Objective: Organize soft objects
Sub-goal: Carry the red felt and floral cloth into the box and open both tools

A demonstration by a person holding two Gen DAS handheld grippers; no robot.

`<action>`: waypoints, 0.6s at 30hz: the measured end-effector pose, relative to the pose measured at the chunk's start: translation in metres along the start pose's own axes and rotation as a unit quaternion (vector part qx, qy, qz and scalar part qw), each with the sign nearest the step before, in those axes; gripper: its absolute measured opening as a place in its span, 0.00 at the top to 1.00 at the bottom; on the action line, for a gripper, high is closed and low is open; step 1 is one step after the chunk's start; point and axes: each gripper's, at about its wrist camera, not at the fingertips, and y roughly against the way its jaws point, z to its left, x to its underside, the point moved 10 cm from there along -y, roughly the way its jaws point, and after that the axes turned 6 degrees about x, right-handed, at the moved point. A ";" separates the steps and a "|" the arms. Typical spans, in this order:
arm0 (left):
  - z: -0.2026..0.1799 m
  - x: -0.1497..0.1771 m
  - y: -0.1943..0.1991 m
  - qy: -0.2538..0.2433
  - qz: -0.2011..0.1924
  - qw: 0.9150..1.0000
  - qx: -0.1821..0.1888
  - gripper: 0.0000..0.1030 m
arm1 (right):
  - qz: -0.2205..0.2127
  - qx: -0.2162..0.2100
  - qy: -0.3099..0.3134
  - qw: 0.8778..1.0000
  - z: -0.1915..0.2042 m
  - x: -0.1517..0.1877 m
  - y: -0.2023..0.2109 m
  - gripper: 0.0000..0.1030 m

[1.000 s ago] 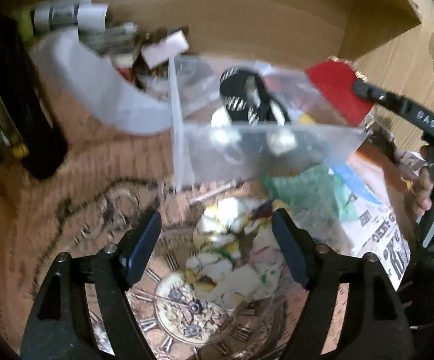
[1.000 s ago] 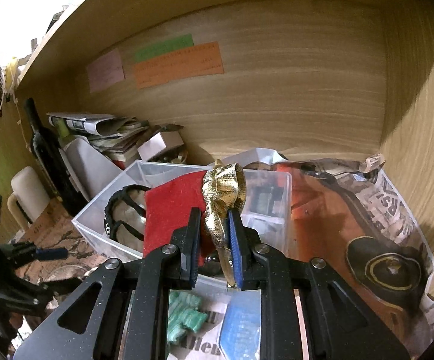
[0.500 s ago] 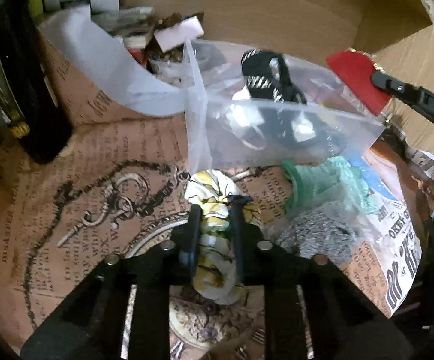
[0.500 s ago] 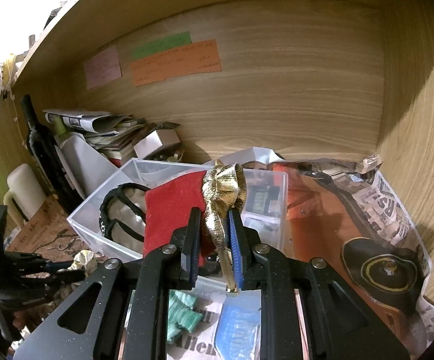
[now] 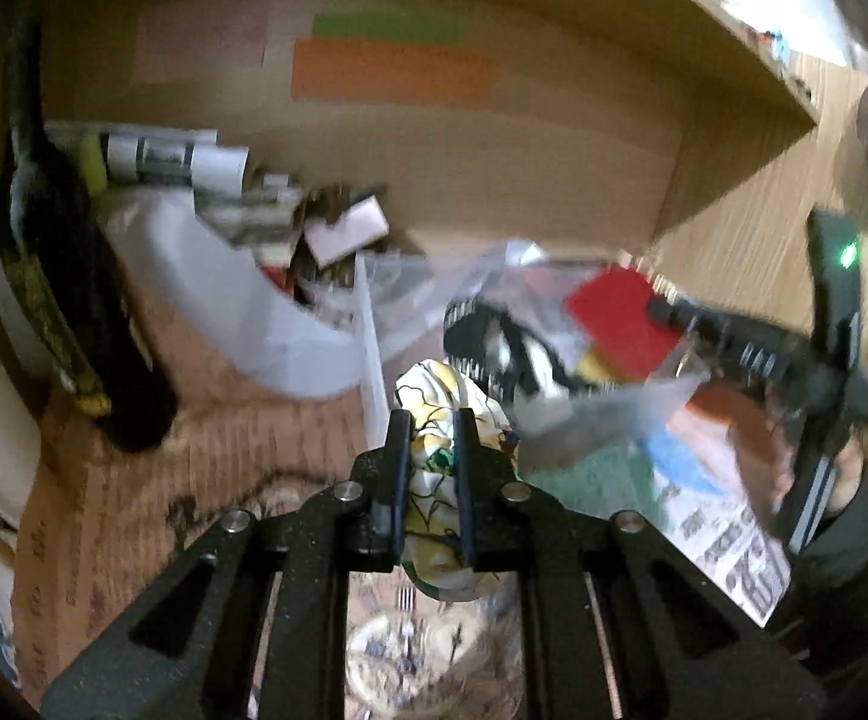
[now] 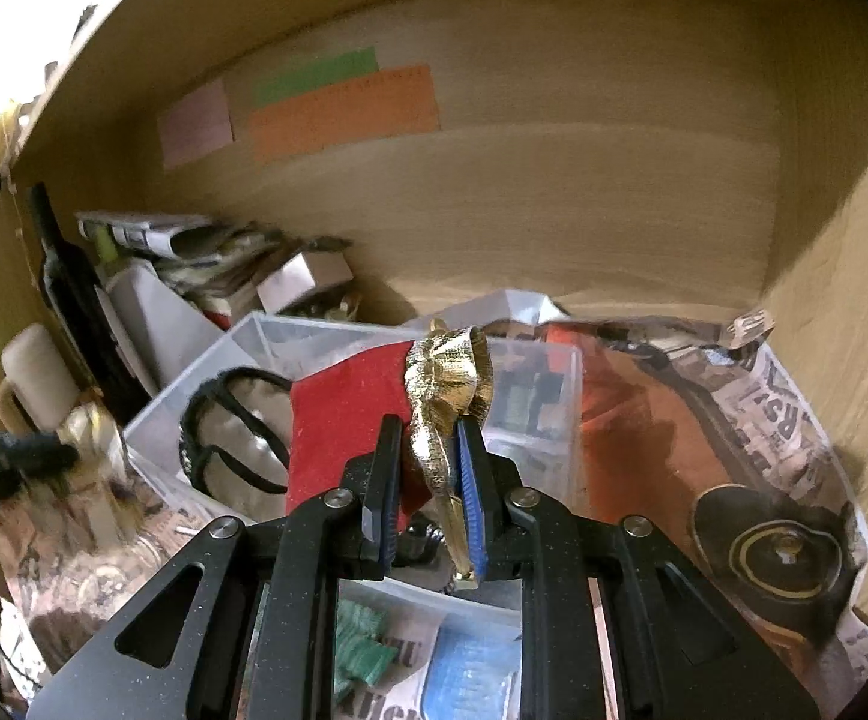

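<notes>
We've got the left hand-held gripper (image 5: 431,468) clamped mid-bunch on the limp, light yellow-and-white floral fabric scrunchie (image 5: 437,450), right hand-held gripper (image 6: 431,480) pinching the crinkly gold metallic fabric strip (image 6: 446,396); both squash easily.

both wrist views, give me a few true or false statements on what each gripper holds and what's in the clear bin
1. The left gripper is shut on a floral scrunchie. True.
2. The right gripper is open and holds nothing. False: it is shut on a gold fabric piece.
3. A red cloth sits at the clear bin, just left of the gold fabric piece in the right wrist view. True.
4. The clear bin holds no black item. False: a black corded item lies in its left part.
5. A green cloth lies on the newspaper in front of the bin. True.
</notes>
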 end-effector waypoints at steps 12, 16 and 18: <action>0.018 -0.035 -0.064 -0.013 0.010 1.000 -0.025 0.88 | 0.030 0.027 0.037 0.998 0.003 0.016 -0.025 0.83; 0.021 -0.026 -0.090 -0.011 0.038 0.999 -0.021 0.88 | 0.046 0.039 0.046 0.997 0.001 0.022 -0.032 0.71; 0.022 -0.023 -0.096 -0.013 0.046 0.999 -0.023 0.88 | 0.048 0.045 0.049 0.997 0.002 0.023 -0.034 0.60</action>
